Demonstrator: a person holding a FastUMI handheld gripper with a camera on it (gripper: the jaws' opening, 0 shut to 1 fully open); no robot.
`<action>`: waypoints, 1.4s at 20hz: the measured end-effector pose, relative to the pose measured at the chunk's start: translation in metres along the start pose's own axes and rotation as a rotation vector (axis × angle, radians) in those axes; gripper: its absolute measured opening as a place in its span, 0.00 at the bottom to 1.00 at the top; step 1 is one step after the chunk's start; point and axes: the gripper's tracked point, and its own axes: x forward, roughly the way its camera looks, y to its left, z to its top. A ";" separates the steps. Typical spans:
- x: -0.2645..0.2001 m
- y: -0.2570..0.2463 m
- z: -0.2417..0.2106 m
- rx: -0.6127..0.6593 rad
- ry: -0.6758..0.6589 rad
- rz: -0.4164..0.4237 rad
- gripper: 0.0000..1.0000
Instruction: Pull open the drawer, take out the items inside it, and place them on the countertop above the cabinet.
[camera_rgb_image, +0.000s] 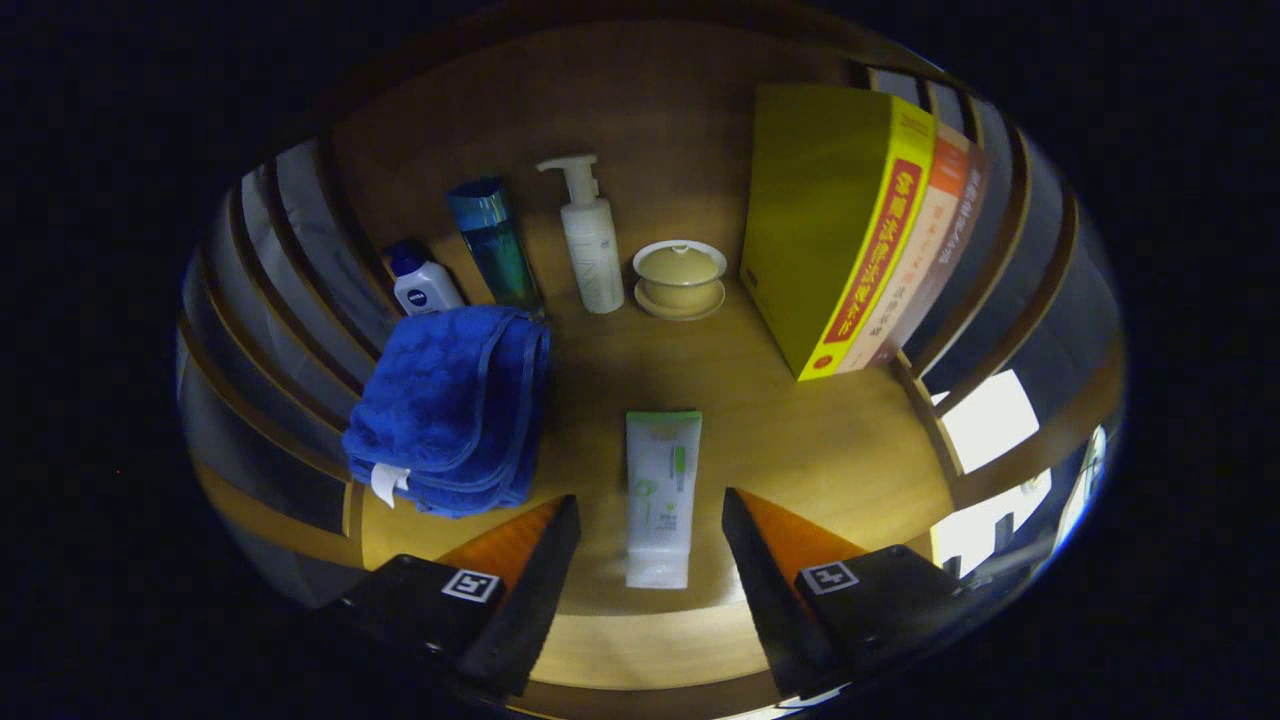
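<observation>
A white tube with a green cap (661, 500) lies flat on the wooden surface (800, 440), cap end pointing away from me. My gripper (650, 502) is open, one finger on each side of the tube's lower half, with a gap between each finger and the tube. Nothing is held. A folded blue towel (450, 405) lies just ahead of the left finger, to the left of the tube.
Along the back stand a small white bottle with a blue cap (423, 282), a teal bottle (495, 245), a white pump bottle (590, 245) and a lidded cup on a saucer (680, 280). Upright books (860, 230) lean at the right. Slatted walls (290, 260) close both sides.
</observation>
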 end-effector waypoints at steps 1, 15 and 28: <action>-0.004 -0.002 -0.008 0.009 -0.002 0.002 0.96; -0.157 -0.018 -0.046 0.023 -0.259 0.024 0.97; -0.262 -0.048 -0.110 -0.020 -0.589 -0.066 0.97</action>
